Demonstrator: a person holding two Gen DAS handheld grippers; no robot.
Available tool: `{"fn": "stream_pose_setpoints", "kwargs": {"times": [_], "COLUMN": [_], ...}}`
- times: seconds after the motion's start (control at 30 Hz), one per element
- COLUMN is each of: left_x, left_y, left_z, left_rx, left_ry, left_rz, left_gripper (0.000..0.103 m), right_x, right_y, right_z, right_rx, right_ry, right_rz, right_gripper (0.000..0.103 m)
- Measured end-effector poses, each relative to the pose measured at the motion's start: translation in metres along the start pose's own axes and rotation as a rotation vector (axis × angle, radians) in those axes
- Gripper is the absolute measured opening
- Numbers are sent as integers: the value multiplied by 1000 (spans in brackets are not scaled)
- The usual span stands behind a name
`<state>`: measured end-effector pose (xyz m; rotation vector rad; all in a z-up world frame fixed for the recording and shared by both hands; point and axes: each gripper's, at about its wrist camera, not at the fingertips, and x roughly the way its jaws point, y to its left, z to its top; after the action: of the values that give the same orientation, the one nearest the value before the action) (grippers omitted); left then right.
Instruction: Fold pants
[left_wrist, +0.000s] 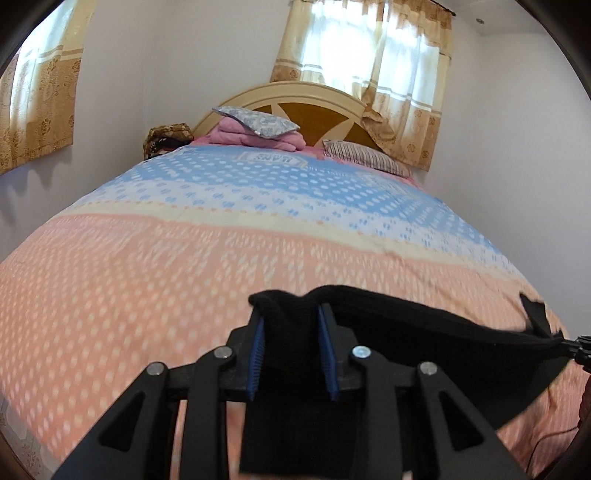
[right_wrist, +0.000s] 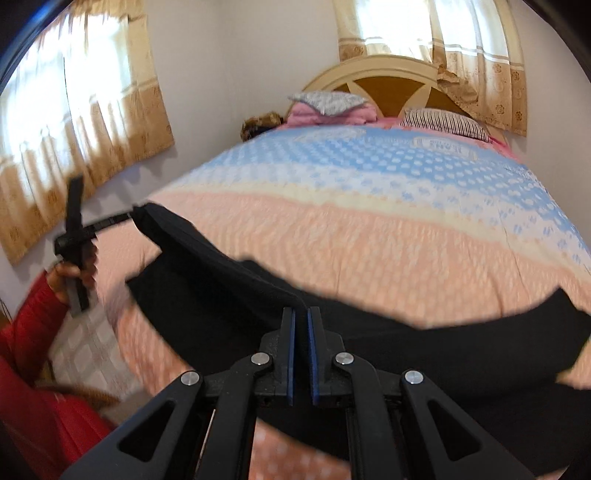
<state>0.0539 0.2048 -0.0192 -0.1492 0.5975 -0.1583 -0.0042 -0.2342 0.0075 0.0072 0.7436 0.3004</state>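
Note:
The black pants (left_wrist: 436, 332) hang above the near end of the bed. My left gripper (left_wrist: 291, 314) is shut on a thick bunch of the waistband edge, black cloth filling the gap between its blue pads. My right gripper (right_wrist: 301, 314) is shut on another part of the same edge of the pants (right_wrist: 424, 354), its pads nearly together. The cloth stretches taut between the two grippers. In the right wrist view the left gripper (right_wrist: 129, 218) shows at the far left, held by a hand in a red sleeve.
The bed (left_wrist: 184, 277) has a pink, cream and blue patterned cover. Pillows and a folded pink blanket (left_wrist: 258, 134) lie by the headboard (left_wrist: 295, 96). Curtained windows are behind and to the left. Tiled floor (right_wrist: 92, 350) lies beside the bed.

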Motion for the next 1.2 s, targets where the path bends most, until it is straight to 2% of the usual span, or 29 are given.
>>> {"fn": "stream_pose_setpoints", "kwargs": {"times": [0.1, 0.17, 0.23, 0.33, 0.43, 0.57, 0.63, 0.73, 0.8, 0.83, 0.87, 0.97, 1.07, 1.1, 1.13, 1.2], "left_x": [-7, -8, -4, -7, -13, -27, -28, -13, 0, 9, 15, 26, 36, 36, 31, 26], "left_y": [-3, -3, 1, 10, 21, 41, 37, 30, 25, 24, 21, 4, -10, -11, -11, -9], "left_z": [-24, -39, -48, -56, -65, -56, -40, -17, -14, -11, -11, -25, -53, -61, -67, -67], "left_rx": [42, 84, 108, 126, 175, 118, 116, 127, 109, 88, 72, 85, 164, 179, 185, 196], "left_ry": [19, 55, 107, 159, 196, 173, 131, 78, 74, 79, 84, 125, 206, 221, 195, 186], "left_rz": [31, 75, 124, 158, 255, 299, 291, 287, 273, 252, 236, 188, 203, 213, 219, 223], "left_gripper": [38, 45, 48, 51, 60, 60, 62, 72, 72, 72, 72, 72, 61, 62, 62, 65], "right_x": [9, 17, 24, 29, 27, 27, 17, 2, 3, 6, 10, 37, 68, 79, 91, 107], "right_y": [9, 14, 16, 16, 14, 9, 8, 13, 21, 28, 34, 51, 65, 70, 73, 74], "right_z": [-37, -61, -77, -90, -100, -100, -90, -64, -47, -38, -33, -13, -9, -11, -15, -24], "right_rx": [16, 15, 19, 20, 7, 50, 60, 46, 38, 40, 41, 66, 73, 74, 73, 64], "right_ry": [55, 88, 112, 130, 151, 185, 166, 96, 48, 18, -2, -32, -18, 4, 35, 102], "right_rz": [-8, -31, -40, -40, -58, -18, 0, -2, 22, 40, 51, 91, 136, 155, 169, 157], "right_gripper": [6, 6, 6, 6, 7, 16, 17, 20, 32, 43, 49, 49, 49, 49, 49, 49]}}
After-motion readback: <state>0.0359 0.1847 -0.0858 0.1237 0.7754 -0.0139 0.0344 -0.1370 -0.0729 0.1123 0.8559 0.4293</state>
